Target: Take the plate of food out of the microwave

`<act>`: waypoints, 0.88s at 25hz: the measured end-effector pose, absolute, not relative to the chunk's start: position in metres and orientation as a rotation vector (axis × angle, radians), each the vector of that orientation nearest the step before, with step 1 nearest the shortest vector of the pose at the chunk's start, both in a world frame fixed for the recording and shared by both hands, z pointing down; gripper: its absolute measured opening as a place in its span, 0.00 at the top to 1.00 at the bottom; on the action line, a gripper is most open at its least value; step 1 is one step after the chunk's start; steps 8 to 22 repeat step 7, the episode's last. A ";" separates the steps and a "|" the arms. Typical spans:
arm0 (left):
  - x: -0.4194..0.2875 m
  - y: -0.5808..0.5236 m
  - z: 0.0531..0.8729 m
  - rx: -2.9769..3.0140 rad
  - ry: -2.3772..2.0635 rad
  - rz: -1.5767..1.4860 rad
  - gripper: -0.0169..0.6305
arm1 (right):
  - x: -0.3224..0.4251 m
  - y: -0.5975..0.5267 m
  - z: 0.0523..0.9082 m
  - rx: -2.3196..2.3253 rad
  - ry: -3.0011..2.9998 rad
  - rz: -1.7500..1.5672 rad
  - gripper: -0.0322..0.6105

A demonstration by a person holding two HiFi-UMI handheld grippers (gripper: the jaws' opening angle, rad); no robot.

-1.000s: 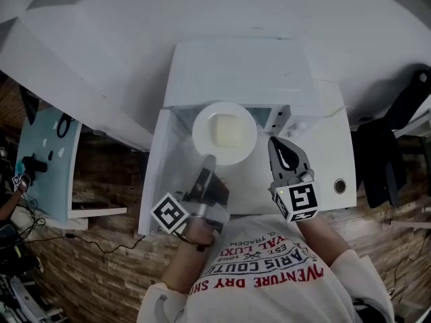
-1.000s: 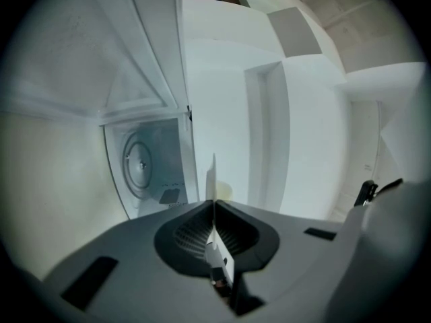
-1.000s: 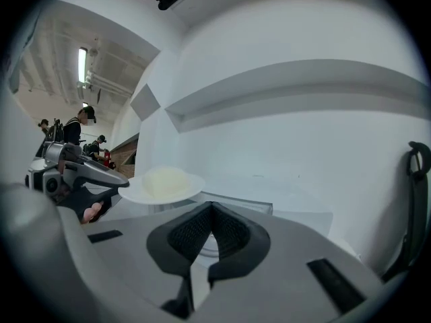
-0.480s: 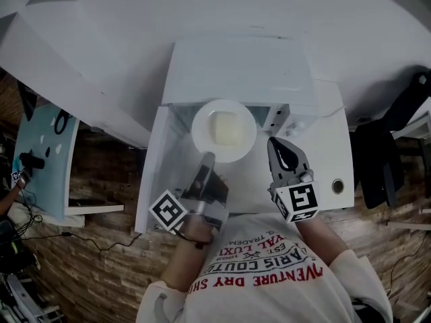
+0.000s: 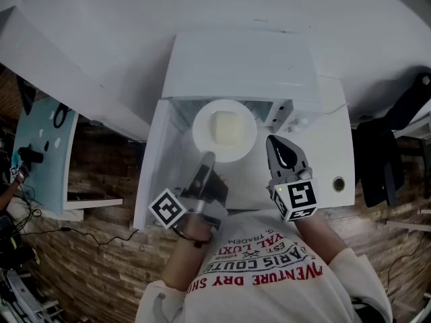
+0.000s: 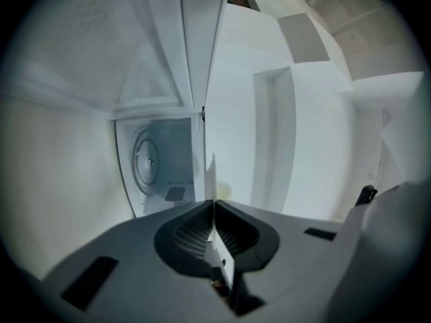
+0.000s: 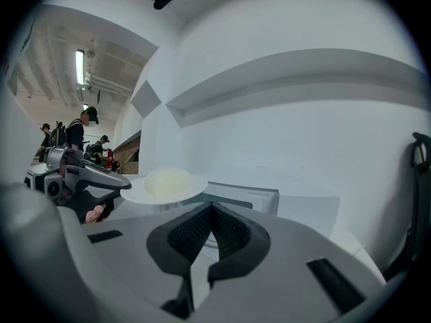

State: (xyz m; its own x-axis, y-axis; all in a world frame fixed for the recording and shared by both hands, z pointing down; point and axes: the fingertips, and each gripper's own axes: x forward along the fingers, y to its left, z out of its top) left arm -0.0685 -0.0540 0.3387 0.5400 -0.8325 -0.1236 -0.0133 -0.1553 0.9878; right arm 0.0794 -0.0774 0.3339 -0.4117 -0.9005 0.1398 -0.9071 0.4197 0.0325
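The white microwave (image 5: pixel 242 62) stands with its door (image 5: pixel 156 173) swung open to the left. A white plate (image 5: pixel 202 132) carrying a pale yellow mound of food (image 5: pixel 227 128) hangs level at the oven's mouth. My left gripper (image 5: pixel 207 159) is shut on the plate's near rim; in the left gripper view that rim (image 6: pixel 210 177) shows edge-on between the closed pads of that left gripper (image 6: pixel 213 204). My right gripper (image 5: pixel 276 142) hovers right of the plate, shut and empty. The right gripper view shows this gripper (image 7: pixel 212 208), with the plate (image 7: pixel 138 192) and food (image 7: pixel 167 180) beyond it.
The microwave rests on a white table (image 5: pixel 330 157) that has a round hole (image 5: pixel 339 184) near its right front. A black chair (image 5: pixel 394 133) stands to the right and a pale blue board (image 5: pixel 47 153) to the left. People (image 7: pixel 77 130) stand far off.
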 end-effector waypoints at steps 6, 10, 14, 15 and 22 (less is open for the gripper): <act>-0.069 -0.055 0.345 1.561 -0.736 -0.838 0.95 | 0.077 -0.079 0.336 1.618 -2.520 0.071 0.95; -0.069 -0.055 0.345 1.560 -0.733 -0.838 0.95 | 0.077 -0.079 0.336 1.619 -2.518 0.071 0.95; -0.069 -0.055 0.345 1.560 -0.733 -0.838 0.95 | 0.077 -0.079 0.336 1.619 -2.518 0.071 0.95; -0.069 -0.055 0.345 1.560 -0.733 -0.838 0.95 | 0.077 -0.079 0.336 1.619 -2.518 0.071 0.95; -0.069 -0.055 0.345 1.560 -0.733 -0.838 0.95 | 0.077 -0.079 0.336 1.619 -2.518 0.071 0.95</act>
